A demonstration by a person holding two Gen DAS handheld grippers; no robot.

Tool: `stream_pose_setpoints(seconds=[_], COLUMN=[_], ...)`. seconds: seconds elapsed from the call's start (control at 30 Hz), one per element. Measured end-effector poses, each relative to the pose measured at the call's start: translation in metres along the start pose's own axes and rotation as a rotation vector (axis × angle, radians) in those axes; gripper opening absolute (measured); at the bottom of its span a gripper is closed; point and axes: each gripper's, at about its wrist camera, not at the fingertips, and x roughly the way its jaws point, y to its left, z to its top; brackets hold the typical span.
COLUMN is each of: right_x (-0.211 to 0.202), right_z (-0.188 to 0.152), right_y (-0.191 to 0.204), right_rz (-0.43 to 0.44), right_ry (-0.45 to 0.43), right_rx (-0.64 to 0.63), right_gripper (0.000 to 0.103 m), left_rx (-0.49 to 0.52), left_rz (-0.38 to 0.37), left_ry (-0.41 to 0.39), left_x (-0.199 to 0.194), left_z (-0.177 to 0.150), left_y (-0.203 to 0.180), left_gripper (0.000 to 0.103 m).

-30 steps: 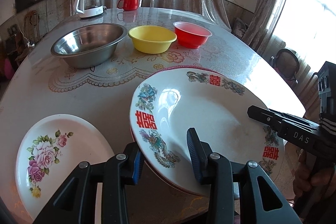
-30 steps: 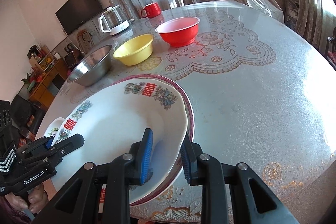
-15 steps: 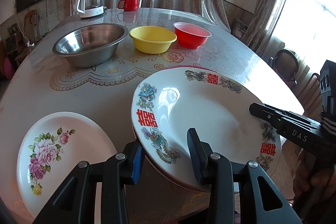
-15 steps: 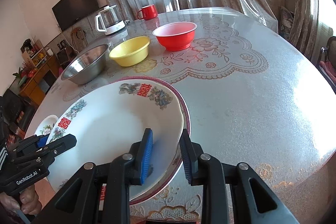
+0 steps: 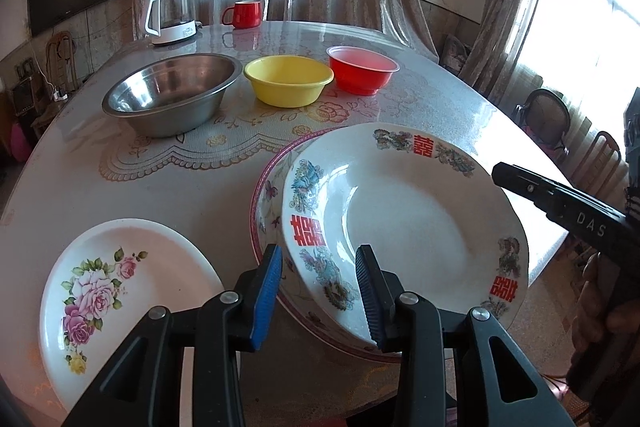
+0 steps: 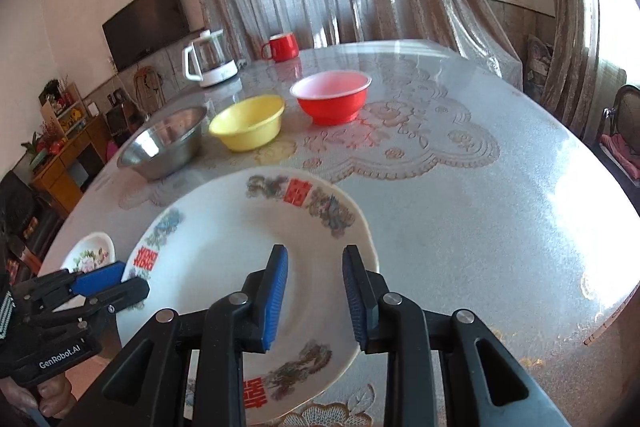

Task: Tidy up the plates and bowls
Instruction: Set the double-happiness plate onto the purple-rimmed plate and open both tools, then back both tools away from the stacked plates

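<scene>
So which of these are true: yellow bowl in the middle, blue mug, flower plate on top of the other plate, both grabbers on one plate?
1. The yellow bowl sits between the steel bowl and the red bowl. True.
2. The mug is blue. False: it is red.
3. The rose plate is stacked on another plate. False: it lies alone on the table.
4. The left gripper and right gripper both have their jaws around the rim of the plate with red characters. True.
</scene>
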Motion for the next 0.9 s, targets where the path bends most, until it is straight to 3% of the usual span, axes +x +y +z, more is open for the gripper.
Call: stream_pose_setpoints(seconds=[0.17, 0.33, 0.47, 0.9], right_x=[0.002, 0.011, 0.014, 0.027], right_z=[0.005, -0.011, -0.016, -0.006], right_y=[-0.021, -0.02, -0.014, -0.002], right_rz=[-0.004, 0.006, -0.026, -0.053], right_ry=[0.049, 0.109, 0.094, 0.082], right_rx=[0.059, 0.056, 0.036, -0.033], right_gripper=[0.028, 0.026, 0.022, 0.023], left_rx=[-0.004, 0.004, 0.004, 0.002], left_rz=[-0.002, -0.014, -0.011, 0.02], left_ry=[0.006, 0.01, 0.002, -0.04], left_x=[0.002, 0.002, 0.0, -0.008], left_z=[-0.002, -0.005, -0.005, 0.001], left_y=[0.0, -0.002, -0.003, -0.002], left_gripper=[0.039, 0.039, 0.039, 0.039])
